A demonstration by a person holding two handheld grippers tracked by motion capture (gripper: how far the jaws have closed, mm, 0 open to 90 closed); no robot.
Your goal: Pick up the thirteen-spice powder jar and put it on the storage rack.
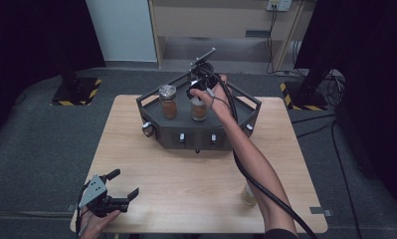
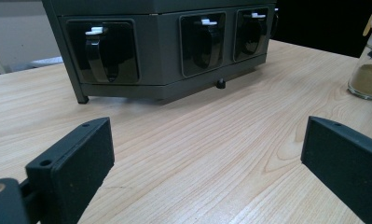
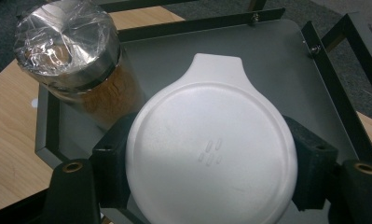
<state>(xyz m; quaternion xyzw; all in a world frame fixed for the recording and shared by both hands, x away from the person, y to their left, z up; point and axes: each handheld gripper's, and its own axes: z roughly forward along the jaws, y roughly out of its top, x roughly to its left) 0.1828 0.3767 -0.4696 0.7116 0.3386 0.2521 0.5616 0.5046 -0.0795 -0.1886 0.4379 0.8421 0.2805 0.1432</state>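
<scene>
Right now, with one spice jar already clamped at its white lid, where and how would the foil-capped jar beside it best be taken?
Probably at the cap, from above. The foil-capped jar stands upright on the rack, whose raised rail hinders a low side approach. The right claw holds the white-lidded jar the same way, pads on opposite sides of the round lid.

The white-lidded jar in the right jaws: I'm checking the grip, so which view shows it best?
The right gripper view: the white lid sits large between the two pads, pressed from both sides. The high view shows the jar small, partly behind the hand, on the dark rack.
</scene>
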